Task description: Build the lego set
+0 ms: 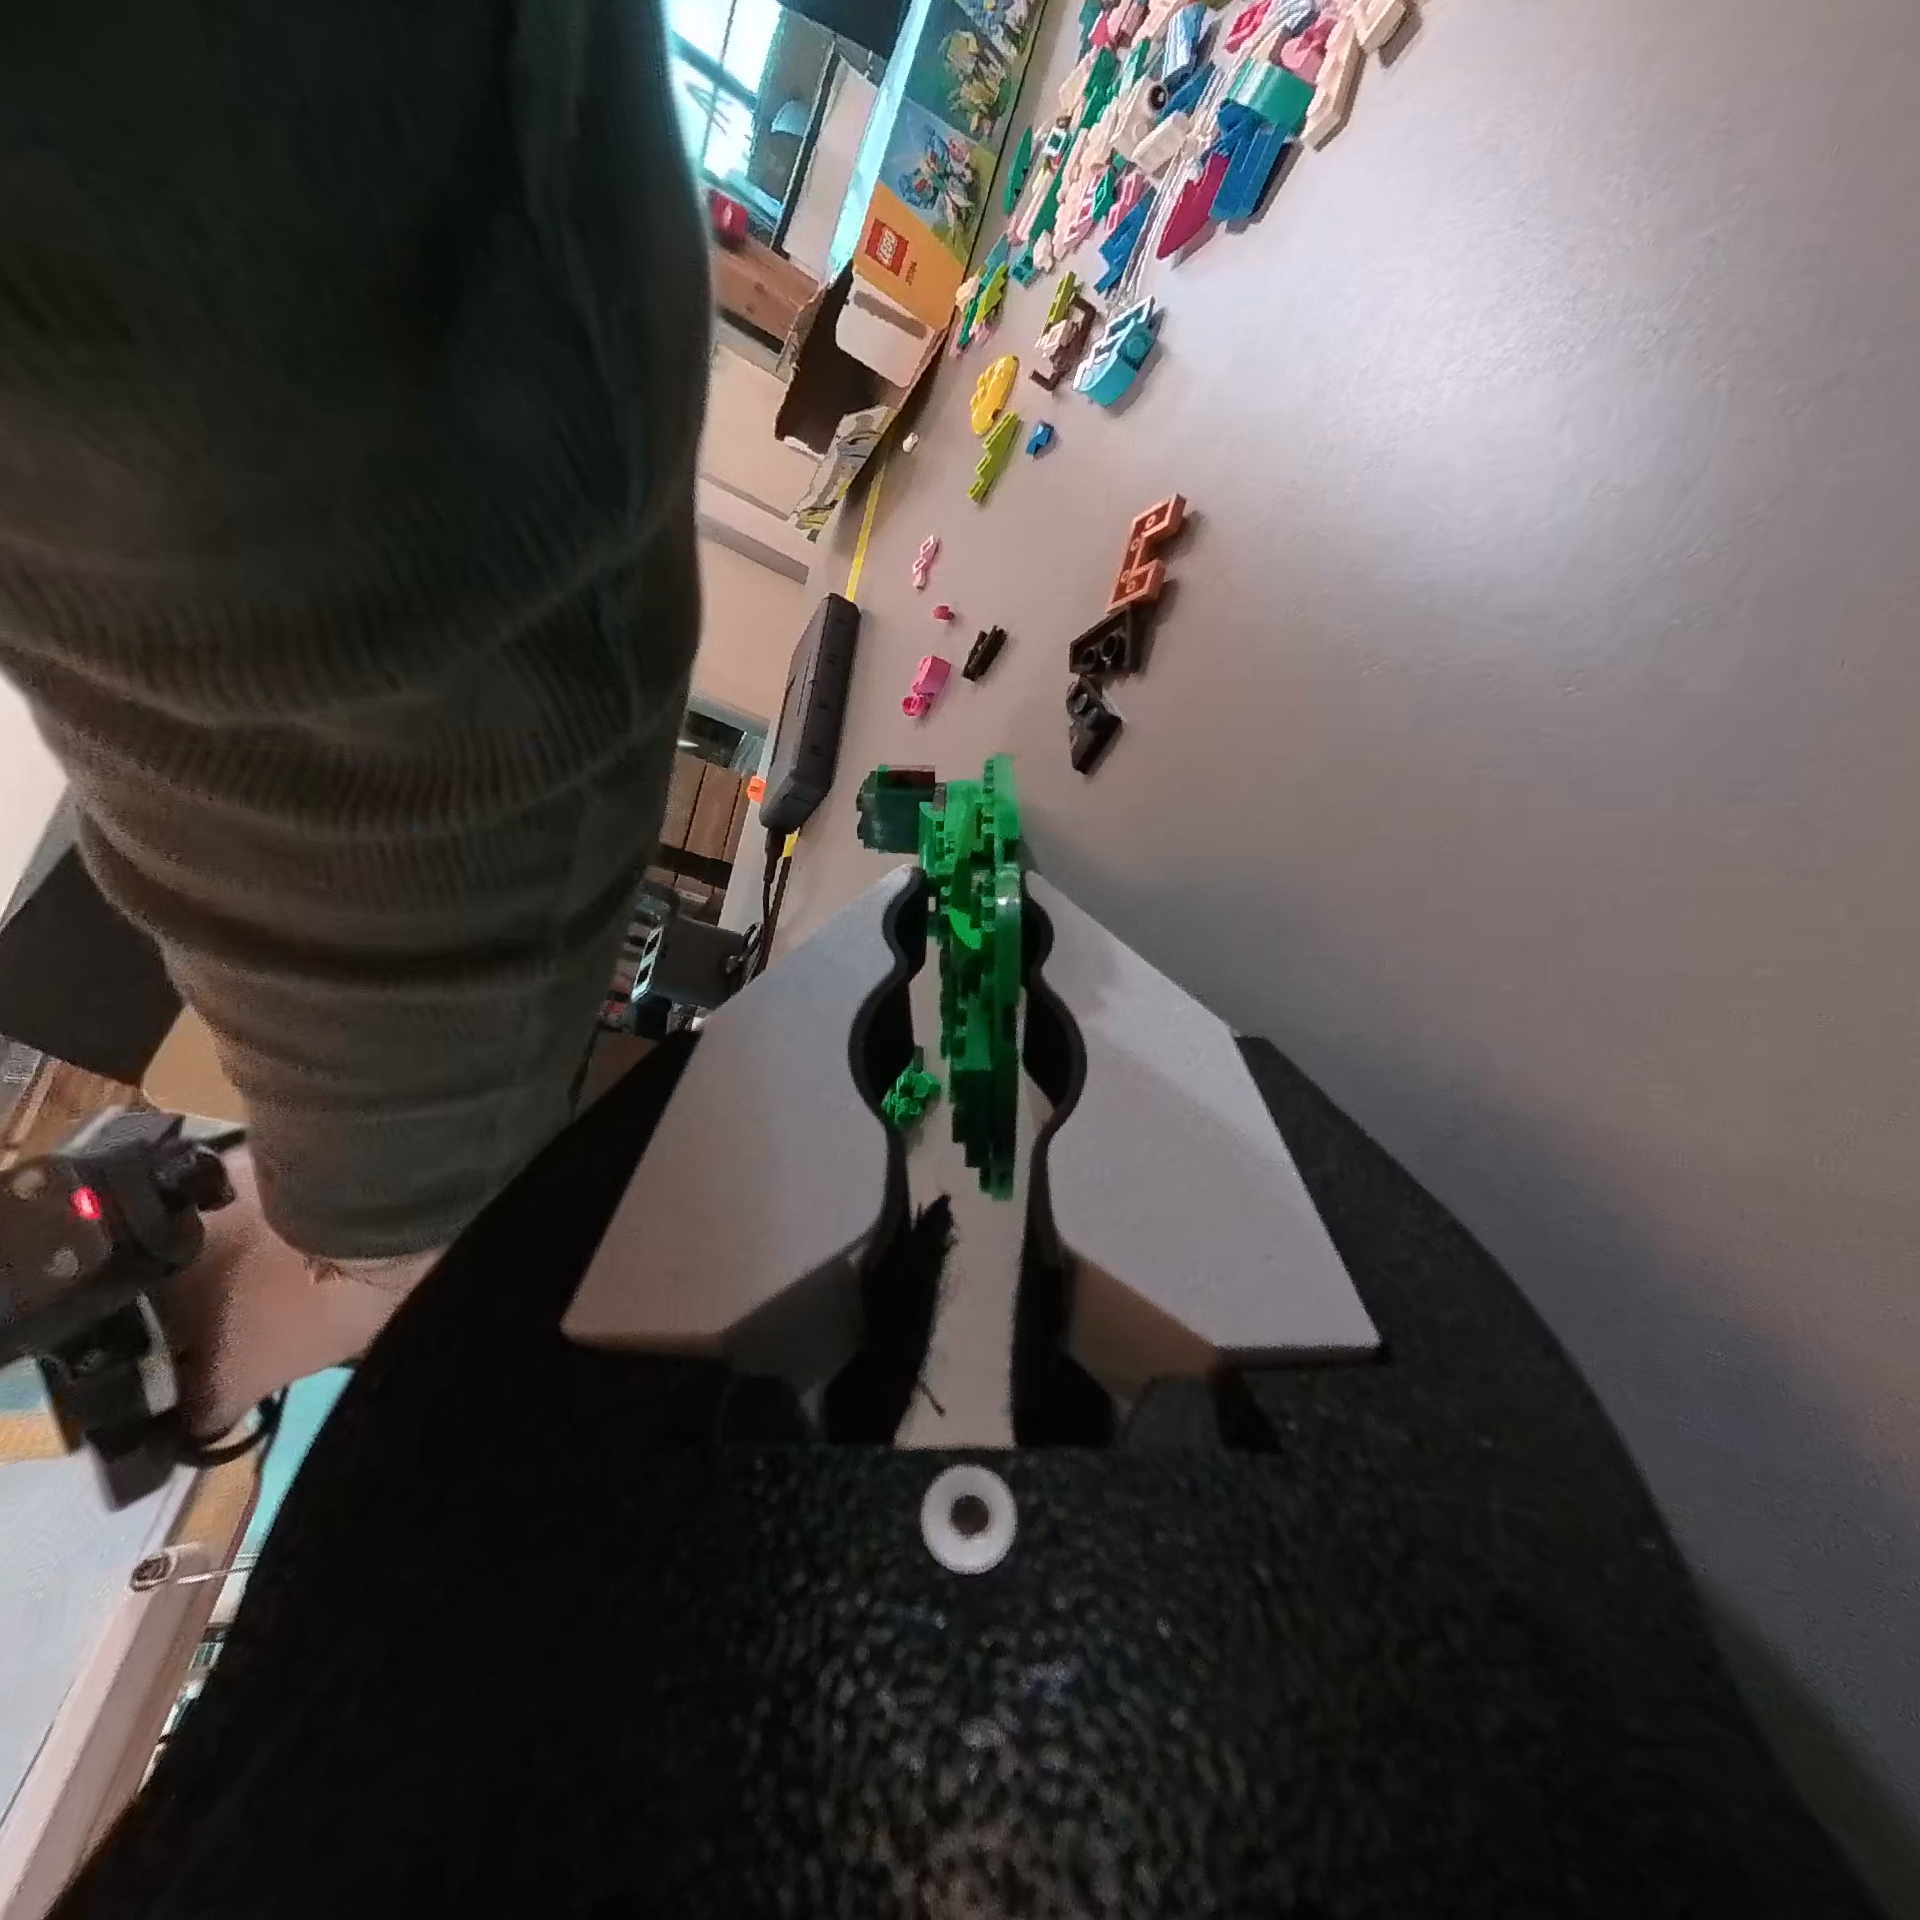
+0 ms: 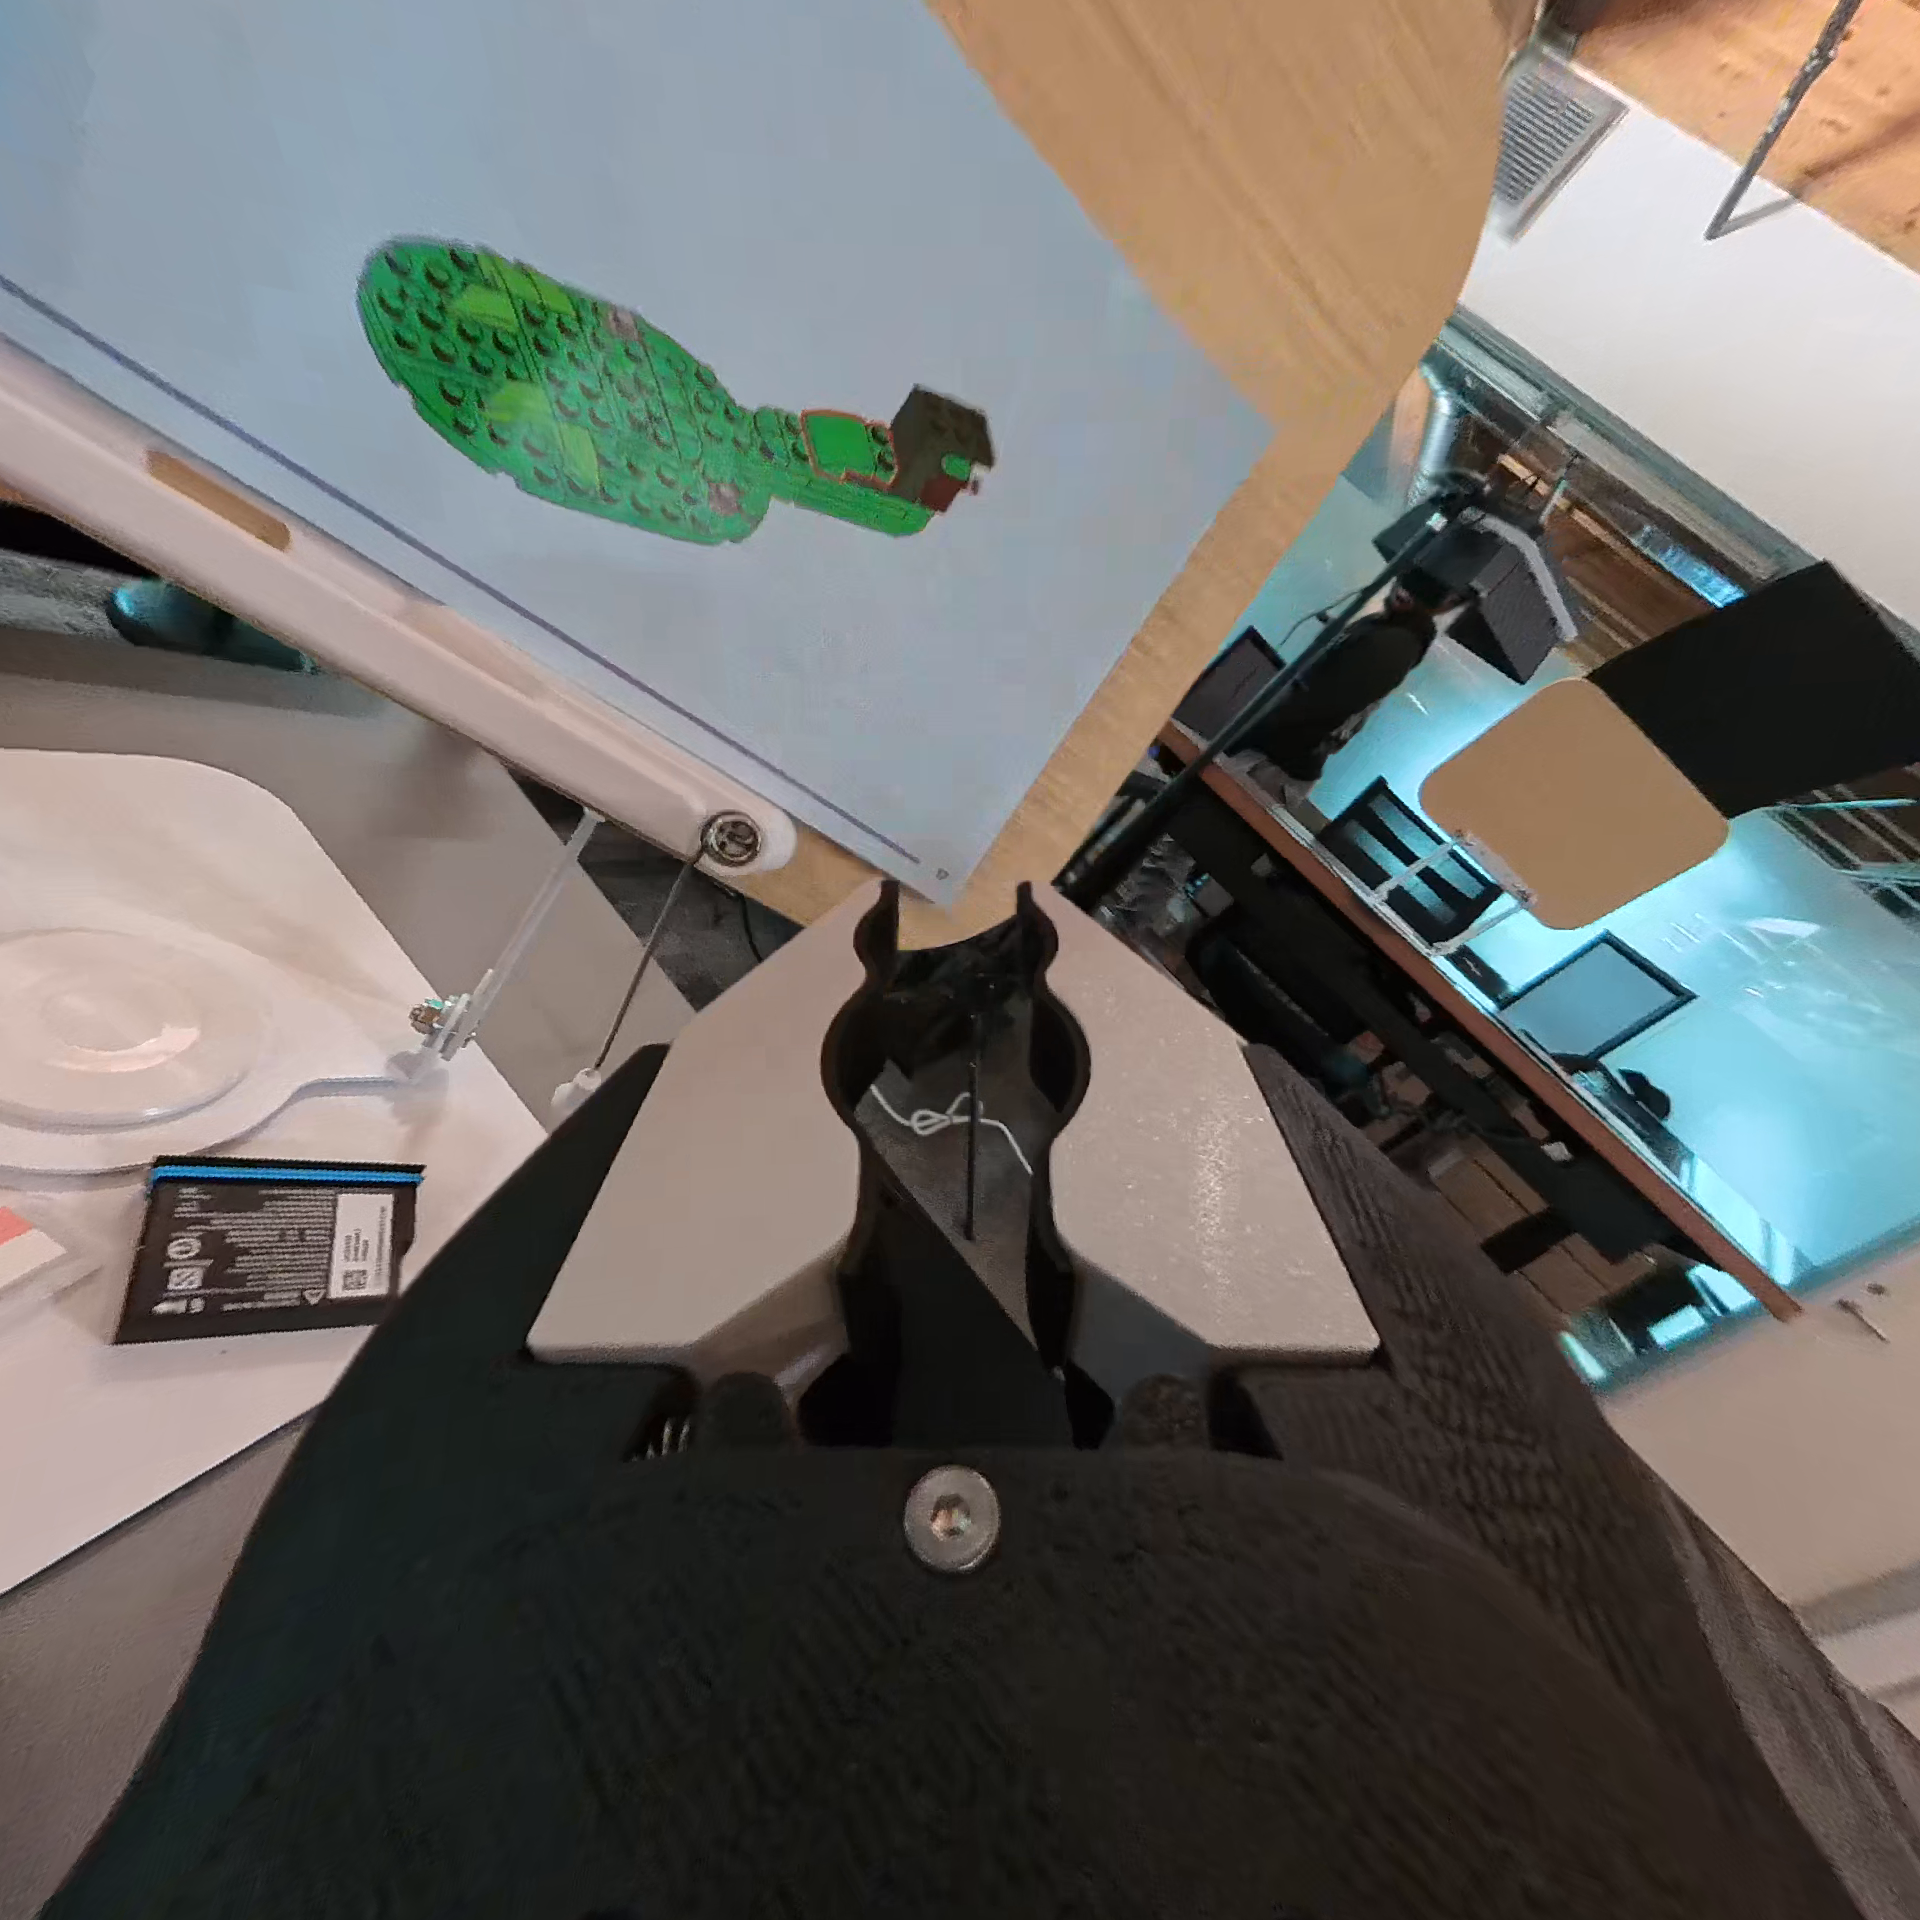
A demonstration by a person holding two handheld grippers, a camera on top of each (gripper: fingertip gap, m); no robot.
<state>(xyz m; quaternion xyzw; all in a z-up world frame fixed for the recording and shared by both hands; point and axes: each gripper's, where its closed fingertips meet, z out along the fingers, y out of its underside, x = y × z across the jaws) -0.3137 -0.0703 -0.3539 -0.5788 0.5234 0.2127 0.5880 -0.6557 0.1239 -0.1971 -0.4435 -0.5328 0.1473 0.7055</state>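
My left gripper [image 1: 975,883] is shut on a flat green lego build [image 1: 977,997], gripping it edge-on against the grey table [image 1: 1507,831]. A dark green block [image 1: 894,805] sticks out at the build's far end, and a small green piece [image 1: 912,1096] sits at its side between the fingers. My right gripper [image 2: 956,904] is open and empty, held in the air and facing an instruction page [image 2: 727,675] that pictures the green build [image 2: 582,416].
Loose bricks lie on the table: black [image 1: 1107,675], brown [image 1: 1148,551], pink [image 1: 925,686], yellow and lime [image 1: 992,390], and a mixed pile [image 1: 1164,135]. A lego box [image 1: 935,156] and a power strip [image 1: 816,717] sit at the table edge. A sleeve [image 1: 343,520] fills the left. A black battery [image 2: 270,1257] lies below the page. The grippers' ends are close to 40 centimetres from one another. From the right gripper's tips to the black battery [image 2: 270,1257] is close to 20 centimetres.
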